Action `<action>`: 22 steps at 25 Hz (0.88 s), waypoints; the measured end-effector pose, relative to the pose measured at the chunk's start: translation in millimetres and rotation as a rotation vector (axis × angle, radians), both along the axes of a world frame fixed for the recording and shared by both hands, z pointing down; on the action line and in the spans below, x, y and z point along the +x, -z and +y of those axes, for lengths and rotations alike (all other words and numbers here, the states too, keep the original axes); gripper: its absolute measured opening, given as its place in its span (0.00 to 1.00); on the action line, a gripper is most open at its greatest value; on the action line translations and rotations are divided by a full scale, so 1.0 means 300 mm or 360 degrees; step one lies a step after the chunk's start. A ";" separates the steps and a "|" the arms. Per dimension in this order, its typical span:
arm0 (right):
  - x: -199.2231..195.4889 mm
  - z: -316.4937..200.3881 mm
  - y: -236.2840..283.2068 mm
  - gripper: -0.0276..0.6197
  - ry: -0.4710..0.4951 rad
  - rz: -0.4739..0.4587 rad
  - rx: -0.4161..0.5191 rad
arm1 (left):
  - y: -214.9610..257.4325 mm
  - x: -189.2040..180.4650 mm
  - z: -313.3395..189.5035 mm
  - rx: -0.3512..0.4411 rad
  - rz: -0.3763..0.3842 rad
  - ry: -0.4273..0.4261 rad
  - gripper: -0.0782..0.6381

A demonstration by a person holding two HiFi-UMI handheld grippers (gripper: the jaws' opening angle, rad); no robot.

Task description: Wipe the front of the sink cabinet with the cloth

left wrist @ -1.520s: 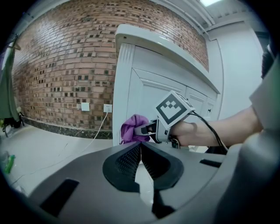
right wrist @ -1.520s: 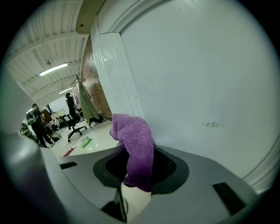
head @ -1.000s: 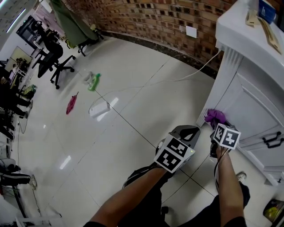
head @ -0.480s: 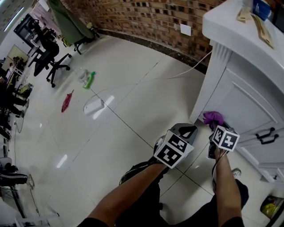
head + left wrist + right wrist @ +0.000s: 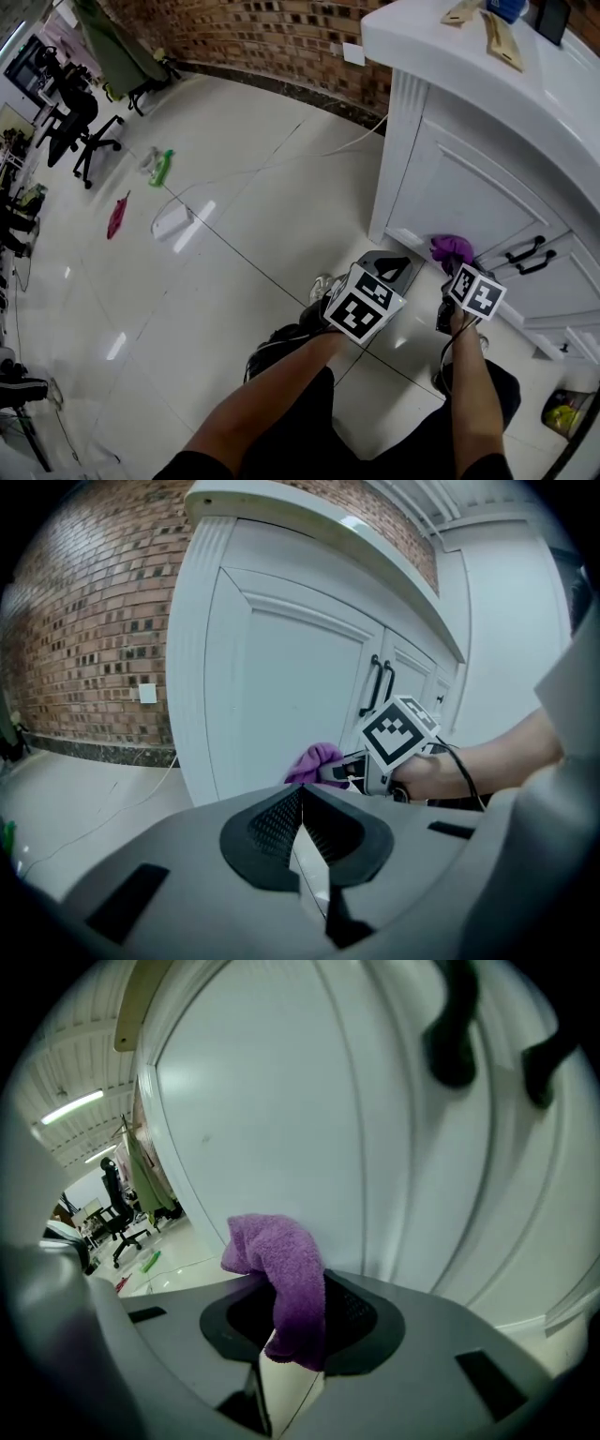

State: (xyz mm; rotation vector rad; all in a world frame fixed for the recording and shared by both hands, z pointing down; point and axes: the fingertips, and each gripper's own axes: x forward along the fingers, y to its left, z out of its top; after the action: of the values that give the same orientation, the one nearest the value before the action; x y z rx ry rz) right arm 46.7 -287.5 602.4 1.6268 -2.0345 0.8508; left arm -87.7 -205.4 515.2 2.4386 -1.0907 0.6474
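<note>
Right gripper [image 5: 449, 270] clamps a purple terry cloth [image 5: 452, 247] at the white panelled sink cabinet [image 5: 450, 183], centre-right; left gripper [image 5: 302, 829] has its jaws together, empty.

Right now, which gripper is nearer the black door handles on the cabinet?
Right. The right gripper, shut on the purple cloth, is at the door just left of the black handles; the left gripper sits farther left.

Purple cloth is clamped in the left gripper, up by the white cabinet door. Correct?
Not quite. The purple cloth is clamped in the right gripper, not the left. The right gripper view shows it pinched there, up by the white cabinet door. The left gripper is shut on nothing in its own view.
</note>
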 end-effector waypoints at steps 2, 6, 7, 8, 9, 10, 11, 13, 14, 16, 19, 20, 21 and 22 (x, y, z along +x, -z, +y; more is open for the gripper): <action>0.057 0.022 0.008 0.23 -0.0045 0.0019 0.0000 | 0.004 0.026 0.005 0.0006 0.0010 -0.0015 0.12; 0.141 0.060 0.020 0.23 -0.0072 0.0049 -0.0012 | 0.022 0.098 0.012 0.0012 0.0023 -0.0063 0.12; 0.158 0.066 0.024 0.23 -0.0077 0.0058 -0.0010 | 0.022 0.120 0.015 0.0010 0.0030 -0.0076 0.12; 0.177 0.073 0.028 0.23 -0.0085 0.0066 -0.0009 | 0.019 0.143 0.017 0.0008 0.0038 -0.0090 0.12; 0.198 0.081 0.031 0.23 -0.0097 0.0072 -0.0008 | 0.015 0.164 0.020 0.0006 0.0045 -0.0103 0.12; 0.219 0.089 0.032 0.23 -0.0111 0.0076 -0.0009 | 0.011 0.182 0.022 0.0003 0.0050 -0.0113 0.12; 0.239 0.096 0.030 0.23 -0.0124 0.0077 -0.0012 | 0.007 0.195 0.023 0.0000 0.0052 -0.0121 0.12; 0.272 0.107 0.022 0.23 -0.0144 0.0077 -0.0022 | -0.002 0.219 0.020 -0.0011 0.0052 -0.0131 0.12; 0.286 0.111 0.015 0.23 -0.0150 0.0075 -0.0030 | -0.009 0.232 0.018 -0.0018 0.0051 -0.0137 0.12; 0.305 0.117 -0.006 0.23 -0.0158 0.0073 -0.0053 | -0.019 0.256 0.014 -0.0030 0.0043 -0.0158 0.12; 0.302 0.114 -0.046 0.23 -0.0149 0.0077 -0.0091 | -0.035 0.271 0.006 -0.0042 0.0020 -0.0178 0.12; 0.297 0.111 -0.064 0.23 -0.0143 0.0079 -0.0106 | -0.042 0.271 0.002 -0.0048 0.0015 -0.0178 0.12; 0.293 0.109 -0.085 0.23 -0.0138 0.0081 -0.0121 | -0.050 0.271 -0.002 -0.0056 0.0011 -0.0176 0.12; 0.290 0.108 -0.106 0.23 -0.0134 0.0084 -0.0137 | -0.058 0.270 -0.005 -0.0067 0.0008 -0.0176 0.12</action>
State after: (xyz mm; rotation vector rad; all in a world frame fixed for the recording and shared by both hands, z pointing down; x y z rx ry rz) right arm 133.6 -255.2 634.2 1.6795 -1.8792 0.9024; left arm -6.8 -207.0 532.7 2.4766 -0.9364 0.6912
